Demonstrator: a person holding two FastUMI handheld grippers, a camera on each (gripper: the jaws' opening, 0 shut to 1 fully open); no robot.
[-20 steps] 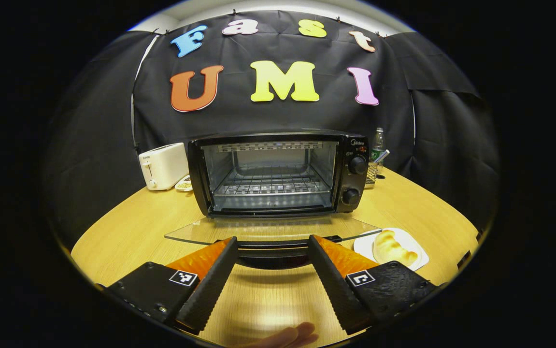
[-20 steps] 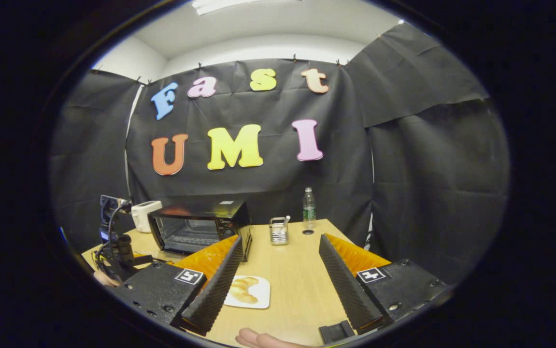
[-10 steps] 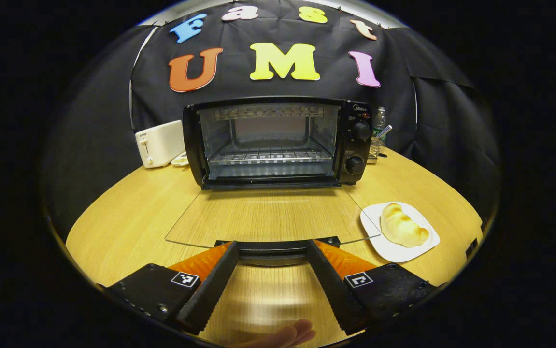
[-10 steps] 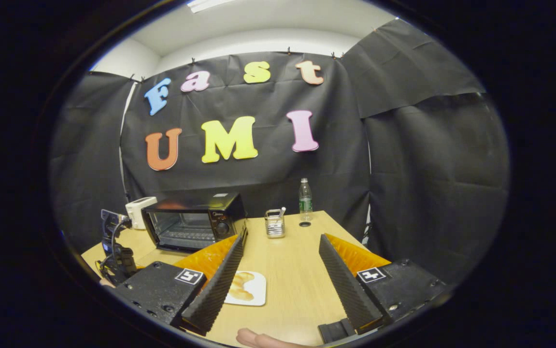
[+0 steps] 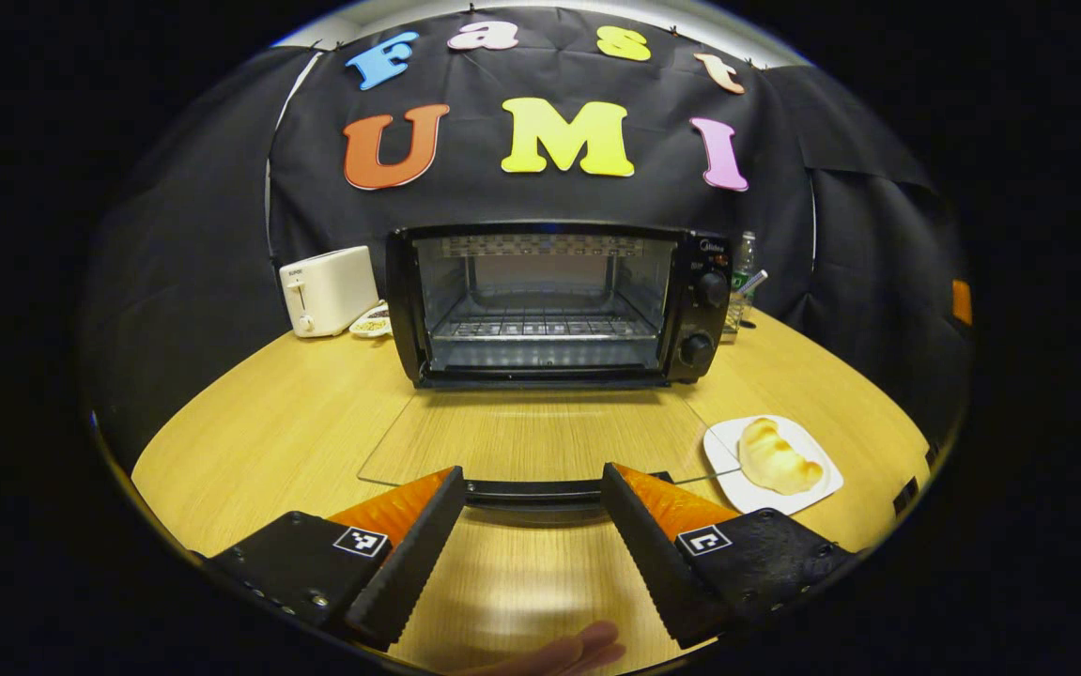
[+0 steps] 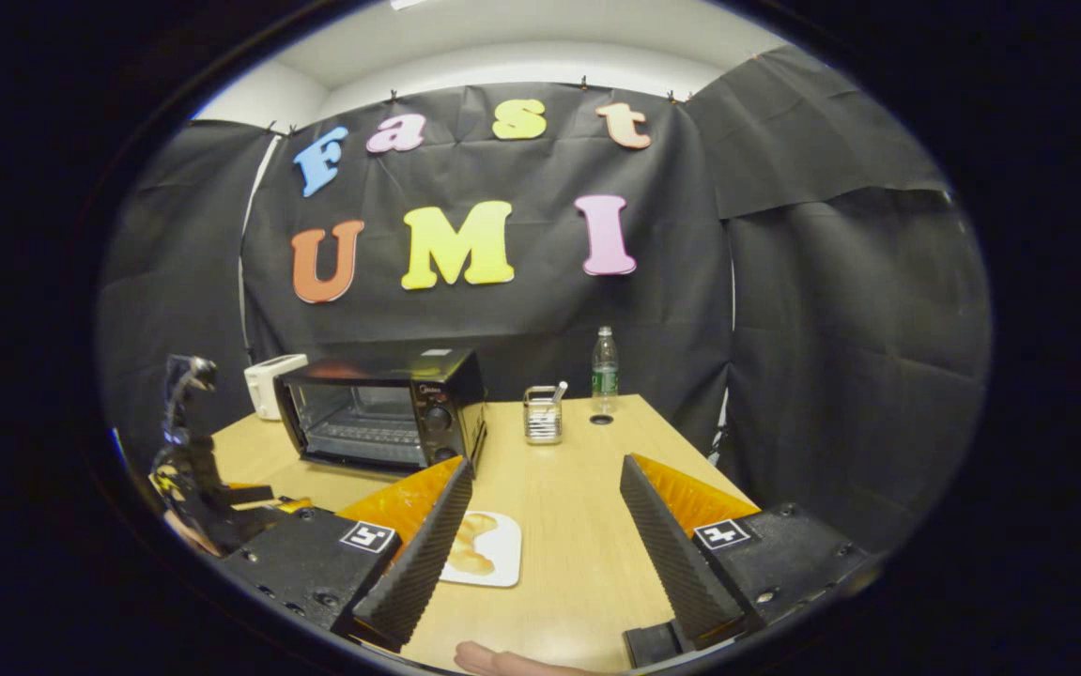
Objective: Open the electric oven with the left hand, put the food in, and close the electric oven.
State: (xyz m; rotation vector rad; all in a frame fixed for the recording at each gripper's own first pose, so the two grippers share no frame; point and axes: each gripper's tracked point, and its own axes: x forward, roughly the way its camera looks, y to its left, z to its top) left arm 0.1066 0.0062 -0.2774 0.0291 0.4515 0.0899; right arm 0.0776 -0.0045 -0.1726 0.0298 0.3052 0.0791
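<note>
My left claw (image 5: 532, 512) is spread wide and grips nothing; the dark handle (image 5: 532, 491) of the oven door lies between its fingers at the tips, and I cannot tell whether either finger touches it. The glass door (image 5: 540, 437) is folded all the way down, lying flat over the wooden table (image 5: 268, 422) in front of the electric oven (image 5: 559, 302). The oven stands at the far middle of the table, its cavity open, a wire rack (image 5: 545, 327) inside and two knobs on its right panel. To the right of the door's near corner sits a white plate (image 5: 773, 462) with a croissant (image 5: 770, 455) on it, just beside the glass edge. A white toaster (image 5: 329, 289) stands at the far left, beside the oven.

My right claw (image 6: 545, 540) is also wide open and empty, held above the table. Its left finger overlaps the plate's near left edge in the right gripper view. Beyond it, a small wire holder (image 6: 543, 416) and a water bottle (image 6: 604, 371) stand at the far side, right of the oven.
</note>
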